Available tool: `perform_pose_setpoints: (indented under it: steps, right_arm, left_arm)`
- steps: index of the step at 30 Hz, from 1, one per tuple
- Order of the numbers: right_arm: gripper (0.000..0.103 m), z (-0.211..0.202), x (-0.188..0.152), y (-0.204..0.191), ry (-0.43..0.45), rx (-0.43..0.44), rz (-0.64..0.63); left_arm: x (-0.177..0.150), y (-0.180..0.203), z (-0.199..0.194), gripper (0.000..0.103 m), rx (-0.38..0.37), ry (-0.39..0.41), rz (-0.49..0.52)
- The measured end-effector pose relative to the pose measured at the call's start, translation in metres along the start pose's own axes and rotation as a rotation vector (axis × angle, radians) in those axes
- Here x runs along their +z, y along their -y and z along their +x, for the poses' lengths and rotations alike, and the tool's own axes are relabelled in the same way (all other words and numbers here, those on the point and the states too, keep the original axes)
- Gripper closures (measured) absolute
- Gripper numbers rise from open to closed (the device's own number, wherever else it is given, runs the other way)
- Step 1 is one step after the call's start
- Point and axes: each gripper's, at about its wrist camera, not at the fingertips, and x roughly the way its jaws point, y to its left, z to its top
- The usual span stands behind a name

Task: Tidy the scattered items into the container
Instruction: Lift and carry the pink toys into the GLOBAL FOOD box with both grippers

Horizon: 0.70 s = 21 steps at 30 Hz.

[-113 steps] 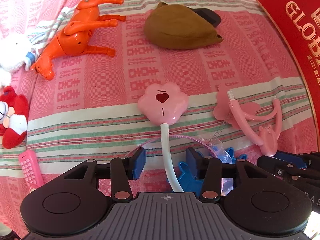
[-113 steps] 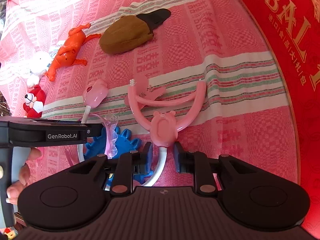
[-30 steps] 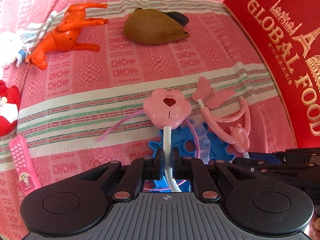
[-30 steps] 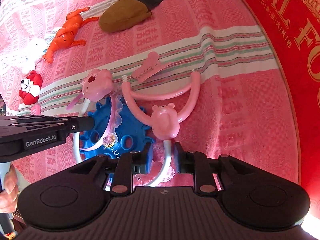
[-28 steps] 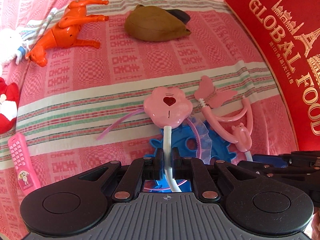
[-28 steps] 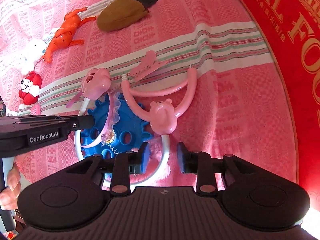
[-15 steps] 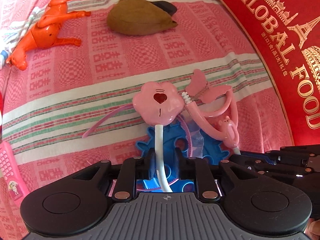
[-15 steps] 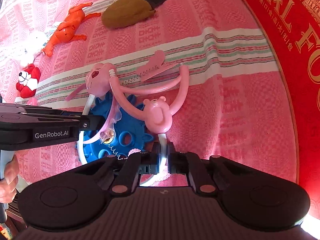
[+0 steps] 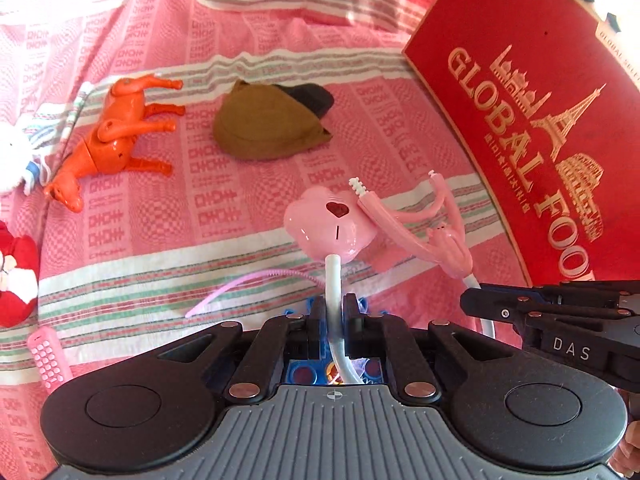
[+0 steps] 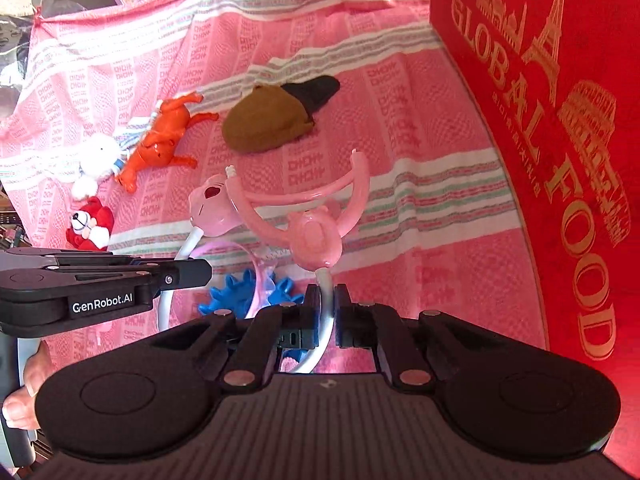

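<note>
A pink toy stethoscope hangs between my two grippers, lifted off the pink cloth. My left gripper is shut on its white tube just below the pink paw-shaped chest piece. My right gripper is shut on the tube below the pink bear piece with the curved earpieces. The red GLOBAL FOOD box stands to the right and also shows in the right wrist view.
On the cloth lie a blue gear toy with a pink hairband, an orange horse, a brown pouch, a red plush, a white plush and a pink toy phone.
Both grippers have closed on the stethoscope tube and raised it off the blue gear toy. The stethoscope now hangs above the cloth, and the box stands closer on the right.
</note>
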Motion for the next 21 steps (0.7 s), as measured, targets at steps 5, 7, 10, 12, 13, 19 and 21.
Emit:
perform_pose_setpoints:
  steps: [5, 7, 10, 12, 13, 19, 21]
  right_arm:
    - [0.095, -0.033, 0.024, -0.008, 0.096, 0.033, -0.033]
    - [0.095, -0.049, 0.035, -0.011, 0.142, 0.042, -0.051]
    - [0.094, -0.074, 0.048, -0.014, 0.205, 0.046, -0.077]
    - [0.094, -0.091, 0.058, -0.011, 0.247, 0.046, -0.083]
    - [0.094, -0.1, 0.063, -0.008, 0.268, 0.042, -0.084]
    - [0.094, -0.162, 0.094, 0.016, 0.404, -0.023, -0.117]
    - [0.094, -0.18, 0.104, 0.027, 0.436, -0.05, -0.122]
  left_arm:
    - [0.016, 0.006, -0.034, 0.1, -0.026, 0.078, -0.008]
    - [0.025, 0.01, -0.049, 0.1, -0.038, 0.112, -0.004]
    - [0.04, 0.021, -0.069, 0.1, -0.062, 0.161, 0.016]
    - [0.052, 0.034, -0.083, 0.1, -0.079, 0.196, 0.04]
    - [0.059, 0.04, -0.088, 0.1, -0.085, 0.211, 0.053]
    - [0.111, 0.097, -0.116, 0.099, -0.166, 0.283, 0.119]
    - [0.13, 0.122, -0.123, 0.099, -0.181, 0.316, 0.148]
